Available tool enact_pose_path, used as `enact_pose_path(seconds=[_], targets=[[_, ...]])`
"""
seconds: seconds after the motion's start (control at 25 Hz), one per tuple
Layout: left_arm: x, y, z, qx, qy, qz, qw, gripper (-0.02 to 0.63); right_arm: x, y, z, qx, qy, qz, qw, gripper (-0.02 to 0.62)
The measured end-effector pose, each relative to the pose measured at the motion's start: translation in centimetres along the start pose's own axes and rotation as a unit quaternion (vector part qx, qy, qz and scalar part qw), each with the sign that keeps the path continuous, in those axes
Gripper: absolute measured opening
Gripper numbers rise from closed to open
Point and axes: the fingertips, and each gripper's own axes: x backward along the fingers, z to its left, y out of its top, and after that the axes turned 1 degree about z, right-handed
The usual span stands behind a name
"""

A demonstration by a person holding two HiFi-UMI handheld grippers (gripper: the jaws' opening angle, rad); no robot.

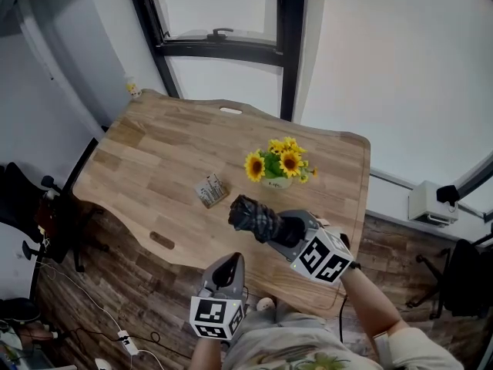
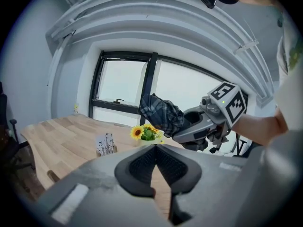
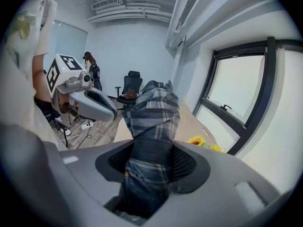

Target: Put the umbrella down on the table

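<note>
A folded plaid umbrella (image 1: 256, 217) hangs above the near right part of the wooden table (image 1: 154, 160). My right gripper (image 1: 283, 230) is shut on the umbrella (image 3: 154, 122), whose dark fabric fills the space between the jaws. The umbrella (image 2: 163, 115) points left, toward the table's middle. My left gripper (image 1: 229, 262) is shut with nothing in it, just off the table's near edge, below and left of the umbrella. In the left gripper view the left gripper (image 2: 155, 148) has its pads pressed together.
A pot of sunflowers (image 1: 279, 164) stands on the table just beyond the umbrella. A small card holder (image 1: 210, 190) sits to the umbrella's left. A black office chair (image 1: 23, 206) is at the far left. Cables and a power strip (image 1: 123, 339) lie on the floor.
</note>
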Motion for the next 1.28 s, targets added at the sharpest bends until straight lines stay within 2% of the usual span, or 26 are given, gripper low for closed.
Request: enact_pose_path(seconds=[0.44, 1.28], targets=[[-1.2, -1.0, 1.3, 0.0, -0.001, 0.016, 0.9999, 0.005, -2.4, -1.7, -0.2, 0.005, 0.016, 0.031, 0.999, 0.208], [-1.7, -1.8, 2.3, 0.014, 0.005, 0.022, 0.9996, 0.005, -5.2, -4.2, 0.0, -0.004, 0.042, 0.065, 0.997, 0.21]])
